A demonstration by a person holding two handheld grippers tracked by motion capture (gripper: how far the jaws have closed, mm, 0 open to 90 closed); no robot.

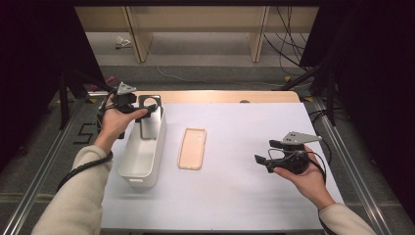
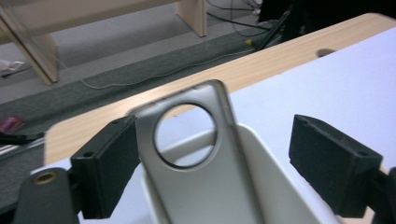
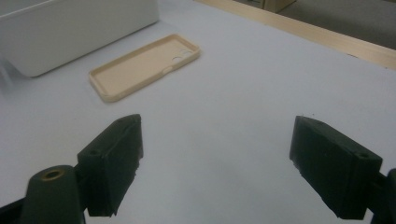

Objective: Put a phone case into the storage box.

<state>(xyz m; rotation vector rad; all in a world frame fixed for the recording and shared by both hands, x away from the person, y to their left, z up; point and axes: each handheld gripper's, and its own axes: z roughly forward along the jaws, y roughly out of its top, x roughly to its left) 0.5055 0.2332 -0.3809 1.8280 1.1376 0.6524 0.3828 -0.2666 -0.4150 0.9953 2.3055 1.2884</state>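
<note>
White bin [image 1: 142,156]: long, open-topped, set lengthwise along the left edge of the table [image 1: 244,196], its far end near the far left corner.

Grey phone case [image 1: 148,115]: stands on end inside the far end of the bin, leaning against the far wall, its round camera hole uppermost. In the left gripper view the grey phone case [image 2: 205,177] rises between the two black jaws; it lies close against the left-hand jaw, contact not certain, with a clear gap to the right-hand jaw.

Left gripper [image 1: 142,111]: held over the far end of the bin, beside the top of the grey case. Jaws apart, not pressing on the case from both sides.

Beige phone case [image 1: 192,148]: flat on the table, hollow side up, just right of the bin and apart from it, about midway between the near and far edges. In the right gripper view the beige phone case [image 3: 144,65] lies well ahead of the jaws.

Right gripper [image 1: 262,161]: held above the right half of the table, pointing left toward the beige case, well apart from it. Jaws wide open, nothing between them.
</note>
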